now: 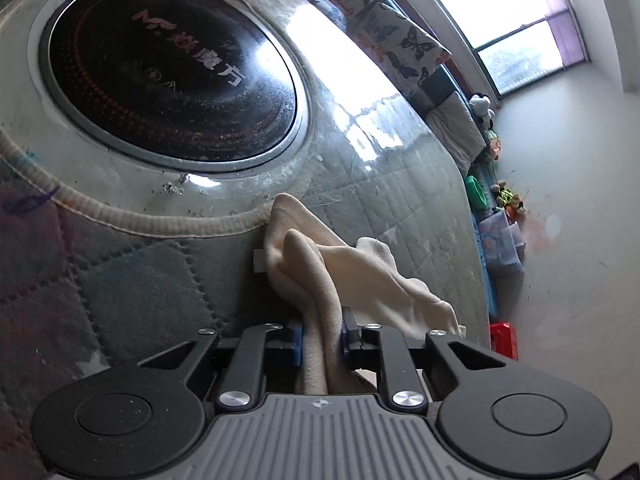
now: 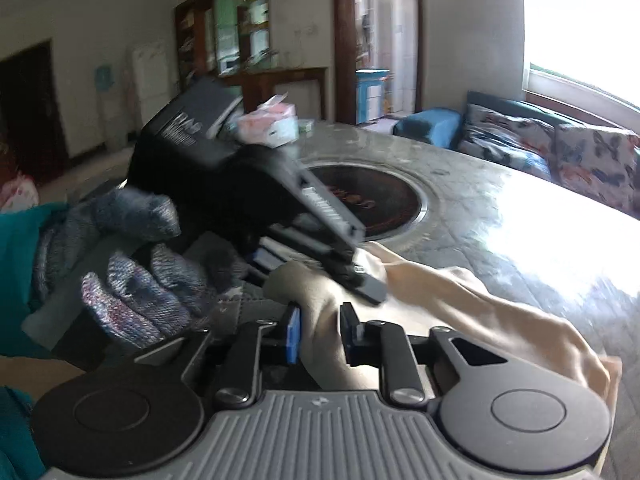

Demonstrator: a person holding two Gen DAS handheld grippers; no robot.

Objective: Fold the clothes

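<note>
A cream-coloured garment (image 1: 352, 276) is bunched above the quilted table cover (image 1: 140, 292). My left gripper (image 1: 322, 338) is shut on a fold of it, and the cloth runs back between the fingers. In the right wrist view my right gripper (image 2: 320, 334) is shut on another part of the same garment (image 2: 480, 304), which drapes to the right over the table. The left gripper's black body (image 2: 248, 196) and a gloved hand (image 2: 132, 280) sit close in front of the right gripper, at the left.
A round black cooktop (image 1: 168, 80) is set in the grey table (image 1: 400, 152). A sofa with butterfly cushions (image 2: 560, 156) stands by the window. Toys and boxes (image 1: 500, 224) lie on the floor along the wall. A tissue pack (image 2: 268, 124) sits on the table's far side.
</note>
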